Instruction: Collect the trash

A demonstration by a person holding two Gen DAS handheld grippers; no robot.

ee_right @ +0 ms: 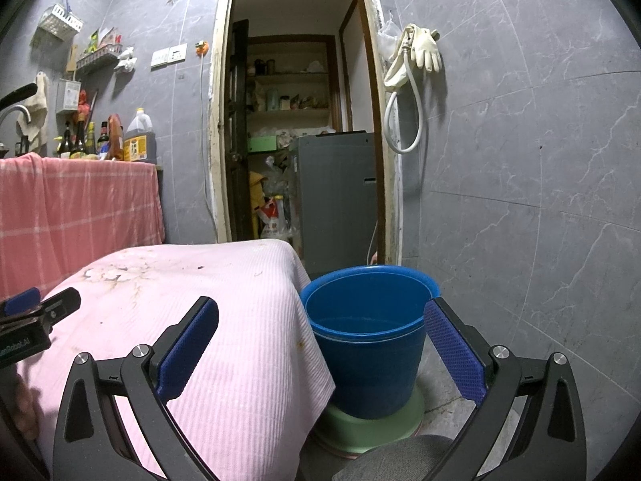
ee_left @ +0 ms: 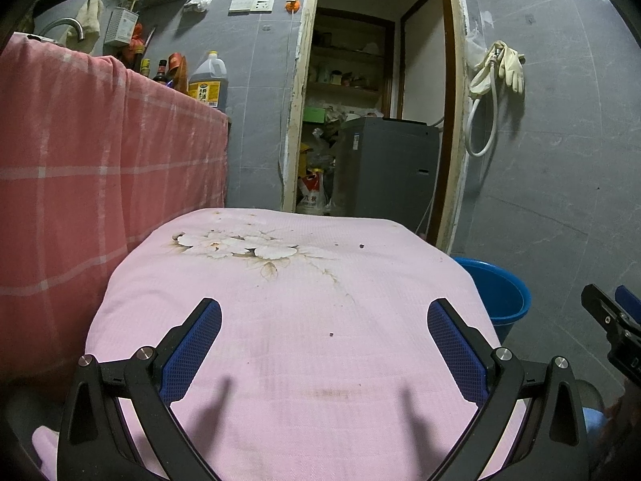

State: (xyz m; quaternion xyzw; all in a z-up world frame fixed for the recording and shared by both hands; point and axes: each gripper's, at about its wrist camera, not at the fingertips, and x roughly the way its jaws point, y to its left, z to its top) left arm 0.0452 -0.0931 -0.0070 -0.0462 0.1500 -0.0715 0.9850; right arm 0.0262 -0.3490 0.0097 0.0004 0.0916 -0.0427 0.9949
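Observation:
My left gripper [ee_left: 324, 316] is open and empty, held low over a table covered with a pink flowered cloth [ee_left: 280, 300]. A few tiny dark crumbs [ee_left: 331, 335] lie on the cloth. My right gripper [ee_right: 320, 316] is open and empty, to the right of the left one, above the cloth's right edge [ee_right: 240, 320] and facing a blue bucket [ee_right: 368, 344] on the floor. The bucket looks empty and stands on a green base [ee_right: 372, 425]. The bucket also shows in the left wrist view [ee_left: 500, 292]. The right gripper shows in the left wrist view [ee_left: 613, 316].
A counter draped in a red checked cloth [ee_left: 100, 160] stands at left with bottles and an oil jug [ee_left: 208, 80]. An open doorway [ee_left: 372, 100] ahead shows a grey appliance [ee_right: 336, 196] and shelves. Grey tiled wall at right holds rubber gloves and a hose [ee_right: 416, 64].

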